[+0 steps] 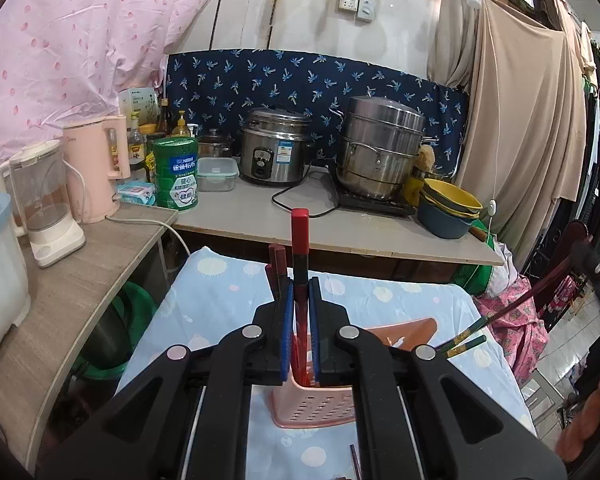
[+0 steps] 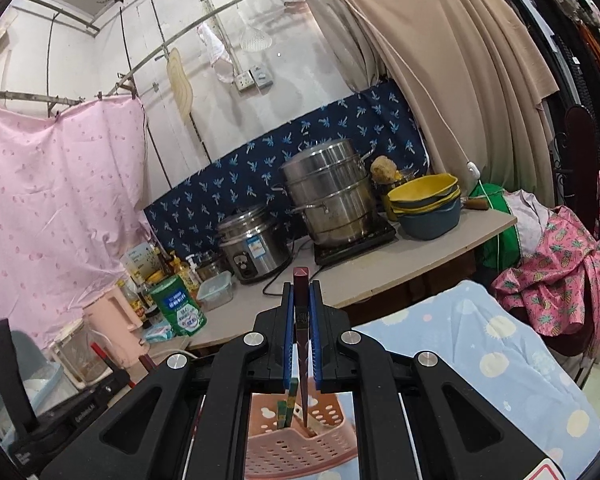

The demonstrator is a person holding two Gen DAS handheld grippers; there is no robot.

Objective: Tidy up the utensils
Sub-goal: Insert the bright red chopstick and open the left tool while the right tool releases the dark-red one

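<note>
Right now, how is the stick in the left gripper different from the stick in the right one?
The left gripper holds a bright red chopstick; the right gripper holds a dark maroon chopstick. The red one sticks out far past the fingertips, the maroon one barely. Both are pinched upright above the pink perforated holder.

The right gripper (image 2: 301, 320) is sitting at centre frame, its blue pads (image 2: 288, 336) pinching a dark maroon chopstick (image 2: 301, 344) that is standing nearly upright, its tip dipping into the pink perforated holder (image 2: 300, 444) at the bottom centre. A green-patterned chopstick (image 2: 290, 404) is leaning inside that holder, just left of the maroon one. The holder is resting on a light blue dotted cloth (image 2: 500, 356) spreading across the lower right. Beyond, on the counter (image 2: 420, 256), a steel steamer pot (image 2: 330, 196) is standing at centre, a rice cooker (image 2: 252, 244) to its left and stacked yellow and blue bowls (image 2: 426, 206) to its right. A green tin (image 2: 180, 306) is showing at lower left.
</note>
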